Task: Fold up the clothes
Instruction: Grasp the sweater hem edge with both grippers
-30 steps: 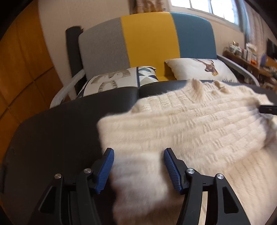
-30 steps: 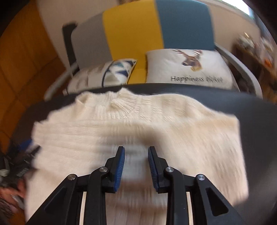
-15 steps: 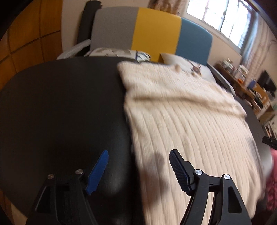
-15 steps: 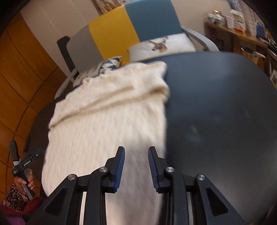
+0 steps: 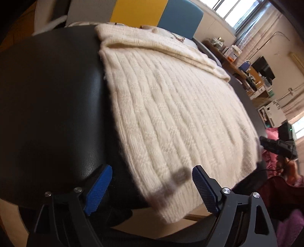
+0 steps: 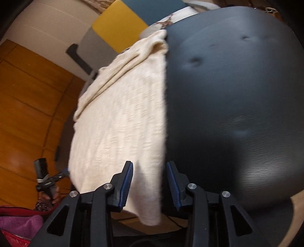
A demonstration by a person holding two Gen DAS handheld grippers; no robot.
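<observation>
The left gripper [image 5: 152, 187] has just been opening – its jaws stand spread wide around the near left hem corner of the cream sweater [image 5: 171, 106], pads clear of the knit. The right gripper [image 6: 150, 183] has also been opening, spread narrowly astride the opposite hem corner, not pinching. The sweater lies on the black table [image 6: 237, 106], sleeves apparently folded in – the lengthwise fold remains

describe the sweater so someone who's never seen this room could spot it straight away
Find the big dark round table in front of the grey, yellow and blue sofa. The sweater lies spread on it, its hem hanging over the near edge. It is the only cream, ribbed, fluffy knit there.
</observation>
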